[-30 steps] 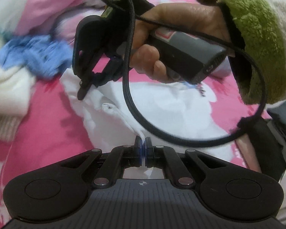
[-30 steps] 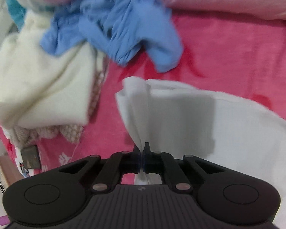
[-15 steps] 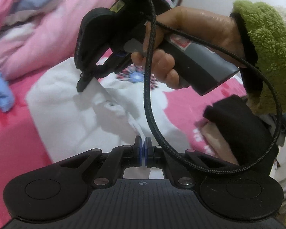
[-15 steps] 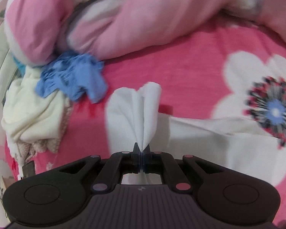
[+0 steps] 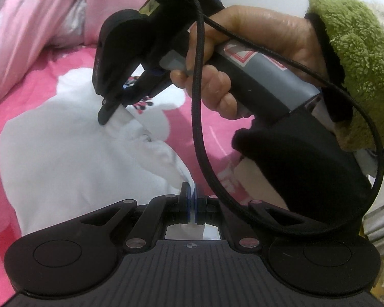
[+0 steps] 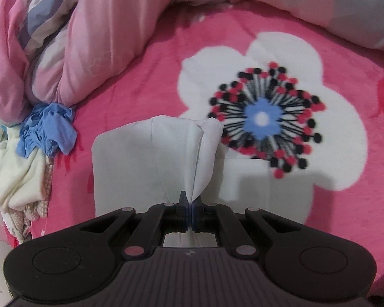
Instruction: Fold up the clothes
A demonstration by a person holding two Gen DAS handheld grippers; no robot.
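Both grippers clamped on the white garment (image 5: 71,158): left gripper (image 5: 192,199) pinching one bunched edge, right gripper (image 6: 190,202) pinching a pleated corner. Since a second ago the cloth has been dragged across the pink bed (image 6: 146,81), away from the blue garment (image 6: 48,133) and cream pile (image 6: 15,179), onto the flower print. Likely repositioning to lay it flat for folding. Left view alone shows the person's hand (image 5: 243,58) and green sleeve (image 5: 350,58); right view alone shows the quilt (image 6: 71,38)
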